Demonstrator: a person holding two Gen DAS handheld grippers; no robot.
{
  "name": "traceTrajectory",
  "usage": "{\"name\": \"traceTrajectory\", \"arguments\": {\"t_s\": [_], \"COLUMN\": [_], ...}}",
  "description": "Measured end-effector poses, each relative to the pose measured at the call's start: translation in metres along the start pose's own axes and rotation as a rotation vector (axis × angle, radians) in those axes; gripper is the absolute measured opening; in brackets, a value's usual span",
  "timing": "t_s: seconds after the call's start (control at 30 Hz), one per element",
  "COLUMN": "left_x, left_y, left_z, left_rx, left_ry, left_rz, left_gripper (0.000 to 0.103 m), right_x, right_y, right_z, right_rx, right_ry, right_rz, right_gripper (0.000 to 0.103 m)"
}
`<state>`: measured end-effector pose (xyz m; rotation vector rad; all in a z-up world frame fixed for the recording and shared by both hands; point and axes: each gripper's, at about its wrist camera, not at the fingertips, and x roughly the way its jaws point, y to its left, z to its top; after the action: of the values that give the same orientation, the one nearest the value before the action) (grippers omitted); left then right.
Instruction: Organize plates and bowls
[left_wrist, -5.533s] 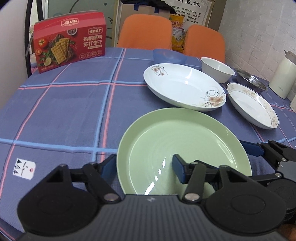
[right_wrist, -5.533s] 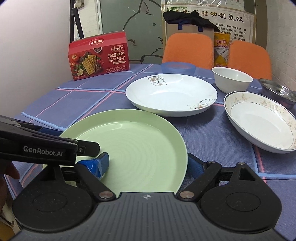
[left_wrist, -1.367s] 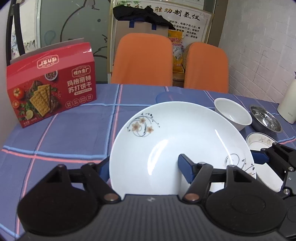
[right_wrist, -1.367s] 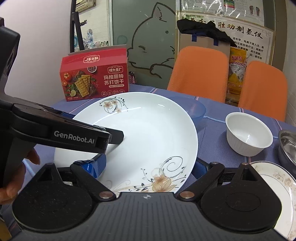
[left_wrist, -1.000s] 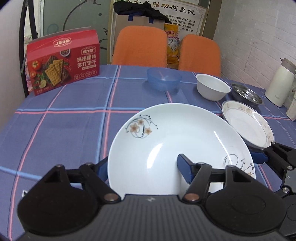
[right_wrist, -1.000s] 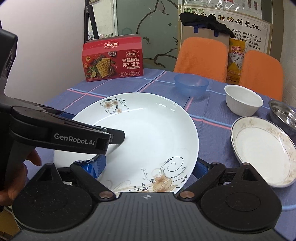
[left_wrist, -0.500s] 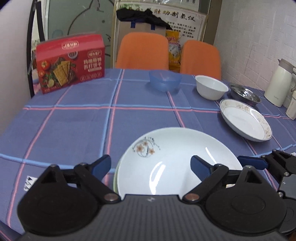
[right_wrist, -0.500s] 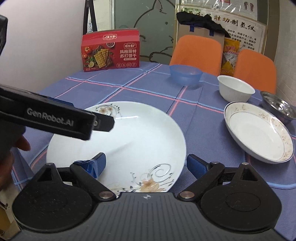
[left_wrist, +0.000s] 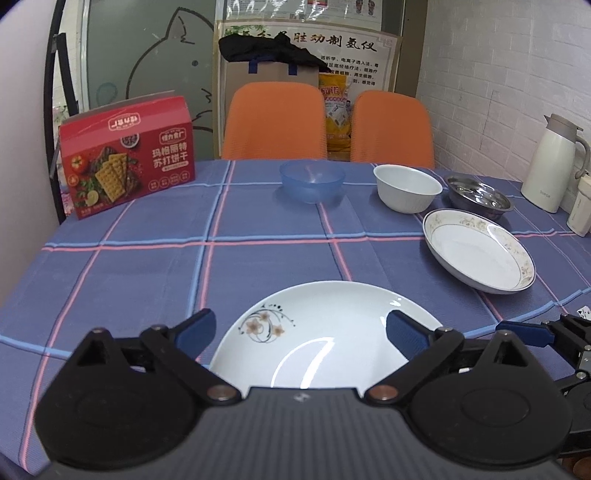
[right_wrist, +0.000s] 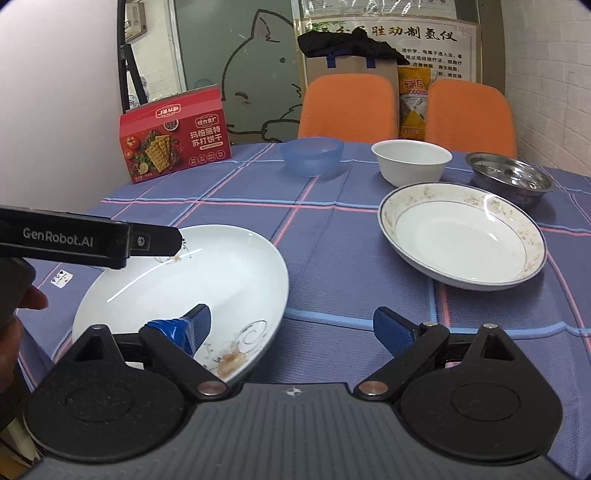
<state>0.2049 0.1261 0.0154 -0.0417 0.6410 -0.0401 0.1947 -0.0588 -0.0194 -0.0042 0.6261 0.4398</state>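
Observation:
A white floral plate lies flat at the table's near edge, just in front of my left gripper. That gripper is open, one finger on each side of the plate's far half. My right gripper is open too. Its left fingertip hangs over the white floral plate and its right one is over the cloth. Neither gripper holds anything. The left gripper's finger reaches across the plate's far rim. Further right lies a gold-rimmed plate.
Along the back stand a blue bowl, a white bowl and a steel bowl. A red cracker box is at the back left and a cream thermos at the far right. Two orange chairs stand behind. A playing card lies left.
Both grippers carried the white floral plate to the near edge, set it on the green plate, opened and let go. They have since drawn back a little.

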Motion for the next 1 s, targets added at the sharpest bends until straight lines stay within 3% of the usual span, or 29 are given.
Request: {"name": "traceTrajectory", "arguments": {"t_s": [0.43,0.83,1.0], "left_x": [0.016,0.048,0.067], "left_y": [-0.041,-0.076,-0.084], "left_z": [0.016,0.037,0.065], "left_rx": [0.071,0.157,0.130], "left_ry": [0.017,0.065,0.090], "left_rz": [-0.012,-0.016,-0.109], "left_gripper": [0.102,0.102,0.102], "right_x": [-0.010,-0.016,-0.013], "right_y": [-0.063,-0.109,-0.135], "right_z": [-0.004,0.002,0.024], "right_rx": [0.150,0.204,0.196], "right_ry": [-0.013,-0.043,-0.092], "right_rz": [-0.081,-0.121,-0.173], "right_gripper": [0.083,0.083,0.083]}}
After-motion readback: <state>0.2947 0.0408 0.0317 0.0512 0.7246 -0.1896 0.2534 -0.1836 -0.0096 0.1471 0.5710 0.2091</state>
